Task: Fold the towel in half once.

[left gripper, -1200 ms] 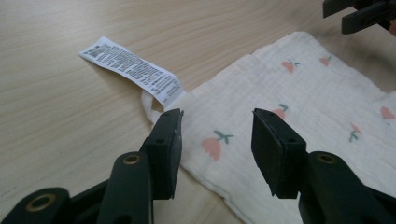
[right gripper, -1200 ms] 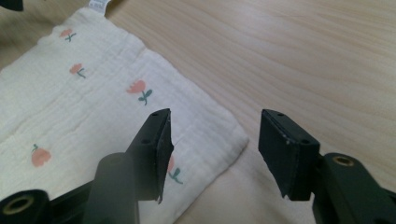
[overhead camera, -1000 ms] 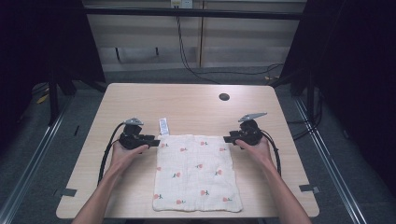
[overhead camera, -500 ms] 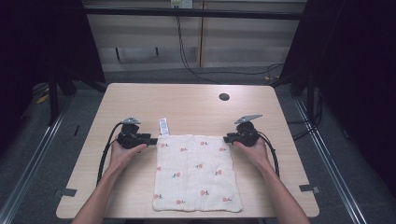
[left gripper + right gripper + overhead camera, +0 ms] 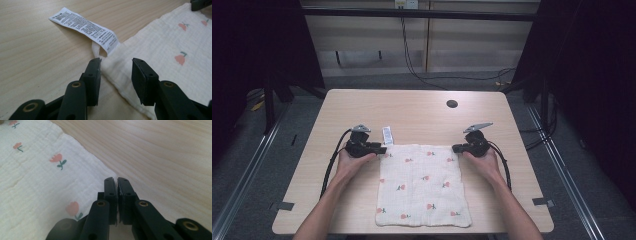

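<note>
Left tongs (image 5: pixel 116 75) apart astride cloth (image 5: pixel 422 185) corner; right tongs (image 5: pixel 117 195) clamped on opposite corner. Risk: snagging care label (image 5: pixel 85 26), uneven lift.

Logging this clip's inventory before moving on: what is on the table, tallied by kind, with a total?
Handheld grippers: 2, the left gripper and the right gripper
Flower-print muslin cloth: 1
Care label sewn to the cloth's corner: 1
Dark round hole in the table top: 1
Total: 5
</note>
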Demonstrator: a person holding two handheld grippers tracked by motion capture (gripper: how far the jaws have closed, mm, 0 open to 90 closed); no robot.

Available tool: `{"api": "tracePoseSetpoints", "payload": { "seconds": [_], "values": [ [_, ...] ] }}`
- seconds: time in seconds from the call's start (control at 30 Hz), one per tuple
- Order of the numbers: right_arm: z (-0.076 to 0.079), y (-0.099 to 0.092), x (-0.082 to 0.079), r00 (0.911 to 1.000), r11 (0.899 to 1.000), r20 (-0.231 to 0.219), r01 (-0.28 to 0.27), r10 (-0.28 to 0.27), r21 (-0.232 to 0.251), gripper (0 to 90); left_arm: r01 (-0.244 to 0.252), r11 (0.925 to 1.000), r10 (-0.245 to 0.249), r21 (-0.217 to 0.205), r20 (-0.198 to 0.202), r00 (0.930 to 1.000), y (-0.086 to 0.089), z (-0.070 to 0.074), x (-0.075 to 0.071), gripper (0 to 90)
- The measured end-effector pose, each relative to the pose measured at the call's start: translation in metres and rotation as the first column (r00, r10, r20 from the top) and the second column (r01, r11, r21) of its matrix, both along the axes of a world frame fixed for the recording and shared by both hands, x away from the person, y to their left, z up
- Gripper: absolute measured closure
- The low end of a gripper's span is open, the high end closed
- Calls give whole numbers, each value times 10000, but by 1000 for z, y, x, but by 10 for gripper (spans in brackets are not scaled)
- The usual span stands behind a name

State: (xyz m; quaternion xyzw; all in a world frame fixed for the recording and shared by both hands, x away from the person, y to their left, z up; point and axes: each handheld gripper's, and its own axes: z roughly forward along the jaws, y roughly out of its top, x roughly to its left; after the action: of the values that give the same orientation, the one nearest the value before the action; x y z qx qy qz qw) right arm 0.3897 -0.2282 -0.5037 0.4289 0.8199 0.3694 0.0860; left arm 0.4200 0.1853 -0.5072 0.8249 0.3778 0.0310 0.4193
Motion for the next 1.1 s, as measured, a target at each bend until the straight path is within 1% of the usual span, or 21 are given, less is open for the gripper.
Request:
{"api": "tracePoseSetpoints", "payload": {
  "seconds": [0.07, 0.13, 0.23, 0.27, 0.3, 0.33, 0.37, 0.4, 0.43, 0.5, 0.57, 0.63, 0.67, 0.77, 0.8, 0.87, 0.9, 0.97, 1.0, 1.03, 1.1],
  "values": [
    [0, 0, 0, 10000, 10000, 7, 0, 0, 16, 862, -23, 10000, 23, 57, 60, 10000, -3, 0, 1, 586],
    [0, -1, 0, 10000, 10000, -6, 45, -45, 31, 861, 88, 9998, -89, 162, 67, 9999, -4, 1, 0, 595],
    [-2, -1, 2, 9999, 9993, 23, 168, -169, 325, 861, 207, 9996, -209, 179, 81, 9997, -3, 1, -1, 625],
    [-3, -1, 2, 9998, 9993, 18, 179, -180, 324, 860, 303, 9990, -308, 333, 174, 9994, -4, 1, -1, 624],
    [-2, 1, 3, 10000, 9999, 40, 23, -24, 152, 861, 318, 9986, -328, 413, 248, 9992, -5, 1, -2, 628],
    [0, 2, 3, 10000, 10000, -2, -14, 14, -13, 861, 373, 9980, -385, 506, 234, 9990, -6, 2, -3, 633],
    [1, 3, 2, 10000, 9998, -6, -55, 55, -177, 861, 484, 9975, -495, 507, 210, 9986, -6, 2, -3, 640],
    [1, 4, 1, 9997, 9994, 40, -226, 227, -262, 861, 536, 9969, -551, 571, 258, 9981, -6, 2, -3, 672],
    [2, 3, -1, 9998, 9992, 53, -214, 216, -344, 862, 545, 9970, -561, 551, 268, 9981, -6, 2, -3, 696],
    [0, 0, -1, 9999, 9999, -2, -107, 107, -12, 863, 665, 9957, -687, 649, 316, 9971, -7, 2, -4, 755],
    [0, -1, -1, 10000, 10000, 13, 1, -1, -40, 864, 719, 9948, -743, 724, 310, 9968, -8, 2, -5, 798],
    [0, 0, -2, 10000, 10000, 53, -23, 24, -77, 867, 709, 9946, -735, 763, 318, 9968, -9, 3, -5, 841],
    [0, 0, -2, 10000, 9999, 66, -2, 3, -108, 868, 715, 9947, -736, 733, 256, 9970, -9, 3, -5, 850],
    [0, 0, -2, 10000, 10000, 97, 10, -10, 31, 870, 667, 9968, -669, 435, 38, 9977, -6, 1, -3, 862],
    [1, -1, -2, 10000, 9999, 57, 14, -15, 167, 870, 628, 9973, -630, 389, 39, 9980, -5, 1, -3, 863],
    [2, -3, -2, 9999, 9991, 167, 31, -38, 418, 870, 557, 9983, -558, 182, 65, 9984, -3, 2, -3, 862],
    [3, -5, -2, 9998, 9988, 178, 79, -88, 473, 871, 555, 9983, -557, 183, 90, 9984, -3, 3, -2, 862],
    [4, -7, -3, 9997, 9982, 210, 133, -145, 585, 871, 502, 9987, -501, -54, 153, 9986, 0, 6, -3, 862],
    [5, -7, -3, 9996, 9981, 248, 103, -118, 606, 871, 490, 9988, -489, -35, 196, 9986, 1, 8, -3, 863],
    [5, -8, -3, 9996, 9979, 267, 86, -103, 638, 871, 450, 9989, -446, -159, 236, 9987, 2, 9, -4, 862],
    [6, -7, -4, 9996, 9975, 259, 121, -139, 690, 871, 531, 9986, -530, -52, 312, 9981, 3, 11, -5, 862]
  ]
}}
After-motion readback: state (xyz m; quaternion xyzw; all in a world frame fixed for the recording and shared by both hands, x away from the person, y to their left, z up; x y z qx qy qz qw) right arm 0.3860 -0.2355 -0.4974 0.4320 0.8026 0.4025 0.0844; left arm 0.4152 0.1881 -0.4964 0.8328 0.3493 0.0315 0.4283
